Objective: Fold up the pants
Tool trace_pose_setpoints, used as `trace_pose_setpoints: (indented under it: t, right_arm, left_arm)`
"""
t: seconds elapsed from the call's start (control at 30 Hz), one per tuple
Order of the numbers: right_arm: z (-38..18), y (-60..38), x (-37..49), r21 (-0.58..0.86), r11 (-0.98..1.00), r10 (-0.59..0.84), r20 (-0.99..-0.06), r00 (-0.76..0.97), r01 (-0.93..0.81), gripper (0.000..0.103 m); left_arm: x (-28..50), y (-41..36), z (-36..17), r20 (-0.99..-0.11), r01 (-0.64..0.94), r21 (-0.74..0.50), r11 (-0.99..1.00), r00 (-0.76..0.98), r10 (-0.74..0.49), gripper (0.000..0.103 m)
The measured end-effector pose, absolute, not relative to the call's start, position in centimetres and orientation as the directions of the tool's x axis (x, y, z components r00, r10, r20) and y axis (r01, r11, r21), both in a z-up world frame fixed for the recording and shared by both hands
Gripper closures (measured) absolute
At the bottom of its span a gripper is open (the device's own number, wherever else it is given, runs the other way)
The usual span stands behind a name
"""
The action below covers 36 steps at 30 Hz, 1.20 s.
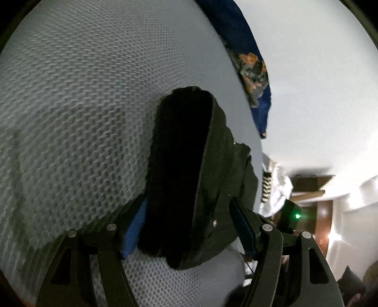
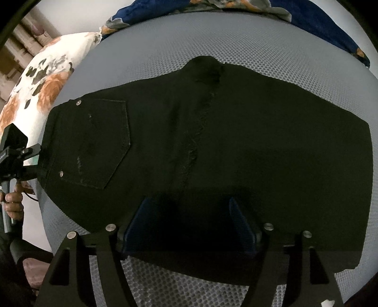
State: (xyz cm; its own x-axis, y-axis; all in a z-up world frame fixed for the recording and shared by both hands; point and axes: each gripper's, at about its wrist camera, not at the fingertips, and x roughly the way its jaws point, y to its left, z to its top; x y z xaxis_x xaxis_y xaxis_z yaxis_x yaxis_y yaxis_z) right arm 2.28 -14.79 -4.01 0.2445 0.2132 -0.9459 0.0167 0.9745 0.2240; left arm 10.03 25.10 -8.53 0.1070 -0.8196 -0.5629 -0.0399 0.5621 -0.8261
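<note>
The left gripper (image 1: 189, 226) reaches in low over the bed (image 1: 70, 106), jaws spread wide with a bunched end of the black pants (image 1: 189, 170) between them. The cloth touches the blue pad of the left finger, while the right finger stands apart from it, so nothing is clamped. In the right wrist view the right gripper (image 2: 189, 226) hovers over the near edge of the pants (image 2: 212, 141), jaws also wide apart, both blue pads dim against the dark cloth; whether they touch it I cannot tell.

The pants lie flat on the grey mesh bed cover, folded into a broad slab whose long axis runs left to right. The waistband and back pocket (image 2: 99, 141) sit at the left end.

Bare mesh shows beyond the far edge and in a strip at the near edge. A floral pillow (image 2: 45, 78) lies off the left end, and a blue floral blanket (image 2: 236, 9) along the far side.
</note>
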Motion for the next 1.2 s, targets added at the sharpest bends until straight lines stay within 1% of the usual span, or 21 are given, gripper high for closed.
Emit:
trace_pose_setpoints:
  t: [0.07,0.23,0.37,0.4,0.43,0.47,0.5,0.63,0.7,0.73,0.83,0.93,1.0,1.1,1.2]
  right_arm:
    - [-4.0,-14.8,2.4,0.224,0.974,0.212,-0.947,0.242,0.025,0.034]
    - [-4.1,-14.8,2.5,0.227,0.973,0.213,-0.947,0.242,0.034,0.033]
    - [-4.2,-14.9,2.6,0.238,0.970,0.220,-0.943,0.250,0.045,0.031]
    - [-4.2,-15.0,2.6,0.239,0.970,0.220,-0.942,0.253,0.045,0.031]
    - [-4.2,-15.0,2.7,0.239,0.970,0.220,-0.942,0.255,0.045,0.031]
    - [-4.2,-15.0,2.6,0.241,0.970,0.222,-0.940,0.258,0.044,0.031]
    - [-4.1,-15.1,2.7,0.244,0.969,0.225,-0.939,0.261,0.044,0.031]
    - [-3.8,-15.6,2.7,0.273,0.961,0.252,-0.929,0.270,0.042,0.031]
    - [-3.5,-15.9,2.6,0.303,0.952,0.280,-0.919,0.278,0.043,0.032]
    - [-3.2,-16.2,2.4,0.317,0.948,0.292,-0.912,0.289,0.043,0.032]
    - [-2.1,-17.4,1.9,0.333,0.942,0.300,-0.894,0.333,0.047,0.032]
    - [-0.6,-19.5,1.2,0.340,0.939,0.292,-0.874,0.388,0.061,0.032]
    - [0.6,-21.6,0.7,0.344,0.936,0.277,-0.855,0.439,0.079,0.032]
    - [1.9,-24.4,0.2,0.352,0.929,0.254,-0.831,0.494,0.116,0.032]
    - [3.1,-27.5,-0.4,0.380,0.908,0.226,-0.797,0.560,0.174,0.032]
  left_arm:
    - [10.8,24.5,-8.4,-0.551,-0.006,-0.833,0.553,0.094,-0.829,0.034]
    - [12.7,22.1,-8.0,-0.562,0.061,-0.822,0.567,0.083,-0.823,0.034]
    - [13.1,20.9,-7.8,-0.597,0.103,-0.790,0.605,0.099,-0.796,0.034]
    - [13.1,20.6,-7.6,-0.614,0.109,-0.775,0.623,0.107,-0.782,0.037]
    - [12.9,20.5,-7.5,-0.639,0.108,-0.753,0.649,0.117,-0.760,0.045]
    - [12.7,20.4,-7.3,-0.668,0.105,-0.726,0.680,0.127,-0.733,0.051]
    - [12.6,20.4,-7.2,-0.698,0.100,-0.697,0.710,0.135,-0.703,0.060]
    - [12.3,19.4,-6.1,-0.758,0.075,-0.634,0.769,0.137,-0.638,0.066]
    - [12.1,18.7,-5.1,-0.774,0.075,-0.612,0.788,0.148,-0.615,0.068]
    - [11.9,18.4,-4.4,-0.769,0.075,-0.616,0.784,0.157,-0.619,0.072]
    - [11.2,17.9,-2.3,-0.746,0.071,-0.641,0.764,0.172,-0.643,0.077]
    - [10.6,16.7,-0.1,-0.730,0.084,-0.654,0.752,0.190,-0.656,0.078]
    - [10.2,15.6,1.2,-0.694,0.082,-0.692,0.717,0.193,-0.693,0.079]
    - [9.8,12.1,4.0,-0.654,0.112,-0.723,0.682,0.206,-0.728,0.079]
    - [9.7,8.0,5.9,-0.637,0.150,-0.729,0.668,0.206,-0.743,0.079]
